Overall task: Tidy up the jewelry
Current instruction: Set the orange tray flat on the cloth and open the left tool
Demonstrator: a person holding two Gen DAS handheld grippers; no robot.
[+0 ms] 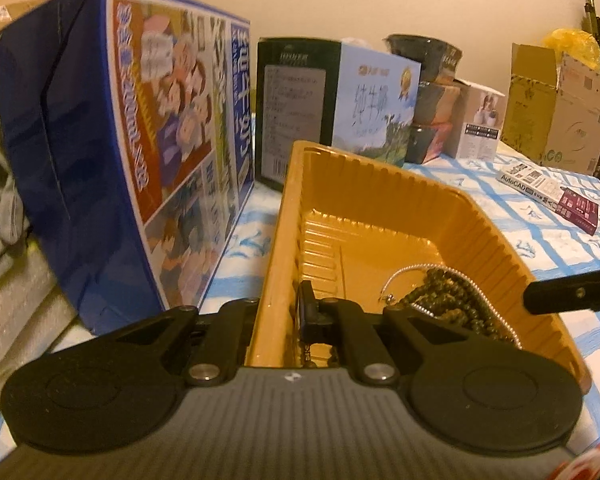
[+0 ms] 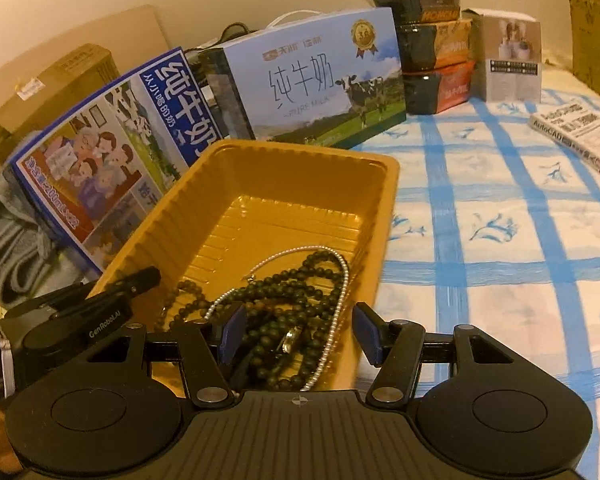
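Left wrist: the left gripper [image 1: 284, 312] pinches the tray [image 1: 380, 216] wall. Beads [image 1: 448, 300] and a chain [image 1: 412, 276] lie tangled inside — limp, light, snag-prone.

Right wrist: the right gripper [image 2: 300, 338] is spread over the beads [image 2: 284, 312] — take a bunched loop.

Blue-checked cloth [image 2: 480, 208] under gold tray [image 2: 384, 200], milk cartons [image 2: 320, 80], book [image 2: 572, 136].

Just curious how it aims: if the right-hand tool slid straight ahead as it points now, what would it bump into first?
Most likely the bead necklaces heaped in the gold tray: they lie between the right gripper's open jaws. Depth is hard to judge; it may pass just above them.
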